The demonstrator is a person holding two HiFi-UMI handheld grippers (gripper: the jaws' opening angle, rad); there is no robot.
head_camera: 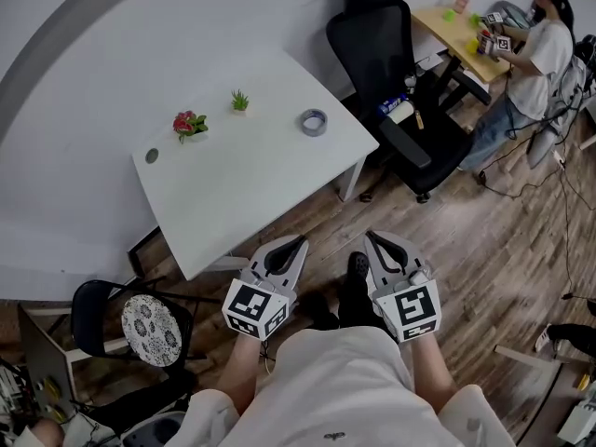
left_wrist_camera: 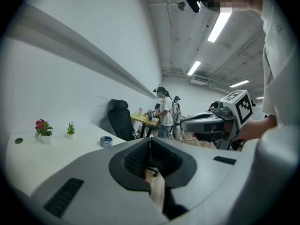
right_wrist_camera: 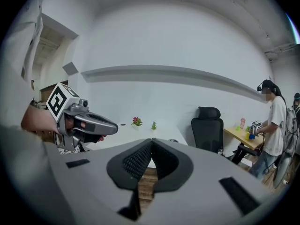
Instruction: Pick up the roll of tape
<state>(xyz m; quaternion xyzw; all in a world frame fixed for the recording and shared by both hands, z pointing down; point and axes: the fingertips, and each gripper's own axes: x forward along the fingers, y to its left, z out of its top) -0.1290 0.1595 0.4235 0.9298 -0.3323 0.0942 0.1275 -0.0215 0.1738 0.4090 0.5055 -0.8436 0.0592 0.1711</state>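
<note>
- Nearest, head view: my left gripper (head_camera: pixel 300 241) and my right gripper (head_camera: pixel 371 237) sit side by side above the wooden floor (head_camera: pixel 484 250), short of the white table (head_camera: pixel 242 180). Only this view shows the chair with a patterned cushion (head_camera: pixel 149 330) at my left.
- Gripper views: each shows what the head view cannot, that both pairs of jaws are closed tip to tip with nothing between them. Each also catches the other gripper from the side.
- Middle, head view: the roll of tape (head_camera: pixel 314 122) lies flat near the table's right edge, its ring open to the camera and well apart from both grippers. The left gripper view shows it side-on, as a low band.
- Further along the table: a red flower (head_camera: pixel 189 123) and a small green plant (head_camera: pixel 240 101).
- Far: a black office chair (head_camera: pixel 391 63), then a wooden desk (head_camera: pixel 461 40) with a person (head_camera: pixel 535 59) at it.
- The left gripper view alone shows the ceiling lights (left_wrist_camera: pixel 220 26).
</note>
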